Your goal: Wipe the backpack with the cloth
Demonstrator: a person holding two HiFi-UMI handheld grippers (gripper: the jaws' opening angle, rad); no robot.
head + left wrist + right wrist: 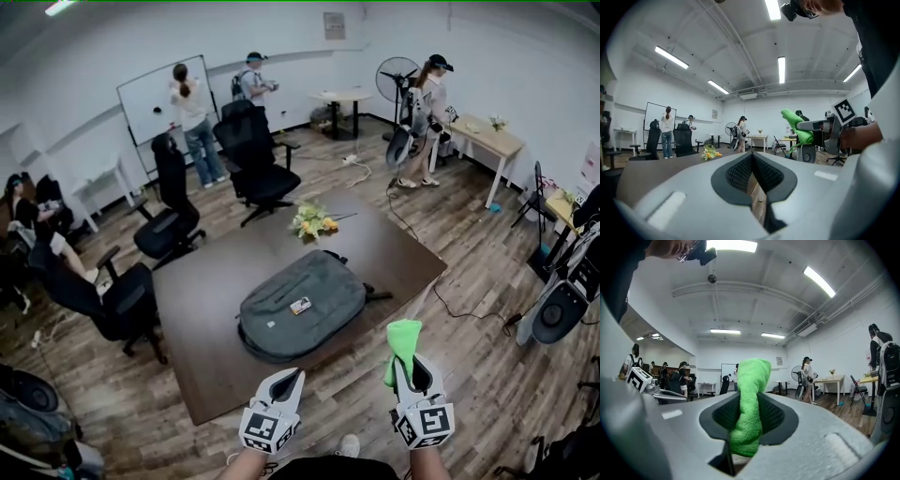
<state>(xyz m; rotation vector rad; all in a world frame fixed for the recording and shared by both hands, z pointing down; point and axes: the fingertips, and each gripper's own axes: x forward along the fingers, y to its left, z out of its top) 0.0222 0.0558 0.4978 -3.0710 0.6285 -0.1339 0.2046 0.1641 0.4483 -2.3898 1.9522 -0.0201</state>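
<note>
Head view shows the grey backpack [302, 305] lying flat at the middle of the brown counter [202, 291], with flowers [314, 222] at its 12 o'clock. The green cloth [403, 342] is clenched in the right tool [411, 367], off the counter edge at the backpack's 5 o'clock. The left tool [287, 379], at 6 o'clock, is closed on nothing. Wiping looks not yet begun. The person would do well to lay the cloth flat on the top panel, press lightly and stroke in long passes, steadying the near edge with the left tool against sliding
</note>
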